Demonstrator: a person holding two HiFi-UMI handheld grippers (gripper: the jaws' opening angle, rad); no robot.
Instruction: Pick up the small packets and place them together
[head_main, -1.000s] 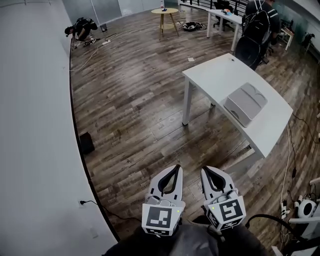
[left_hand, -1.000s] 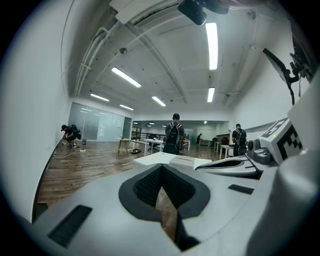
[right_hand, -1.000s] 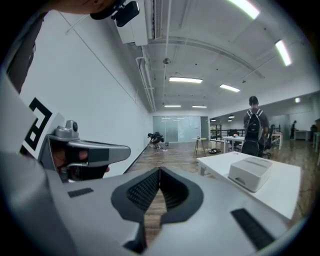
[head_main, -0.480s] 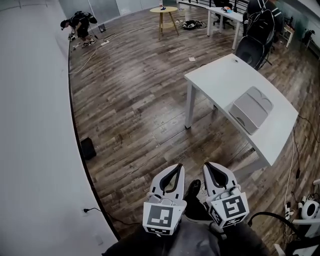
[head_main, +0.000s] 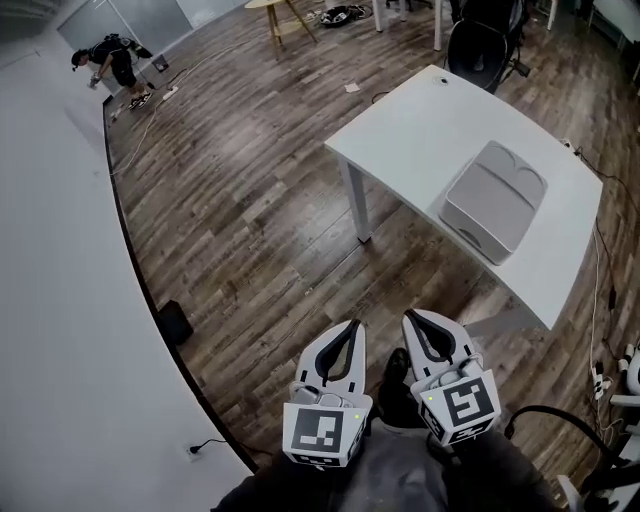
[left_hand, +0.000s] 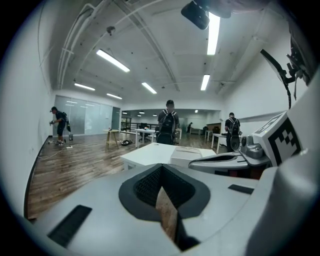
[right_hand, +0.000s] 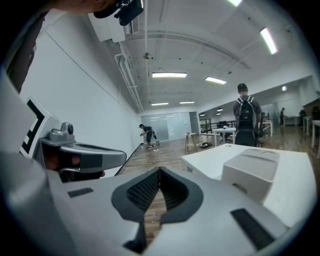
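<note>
My left tongs (head_main: 349, 326) and right tongs (head_main: 413, 316) are both clenched on nothing, side by side over the wood floor (head_main: 250, 200), near the white table (head_main: 420, 130). Toward that table's right end sits a grey box (head_main: 493, 200) with its lid down. Its inside is hidden, so I cannot tell whether the packets are there.

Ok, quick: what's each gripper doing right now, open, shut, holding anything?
Left gripper: shut, nothing between its jaws.
Right gripper: shut, nothing between its jaws.
</note>
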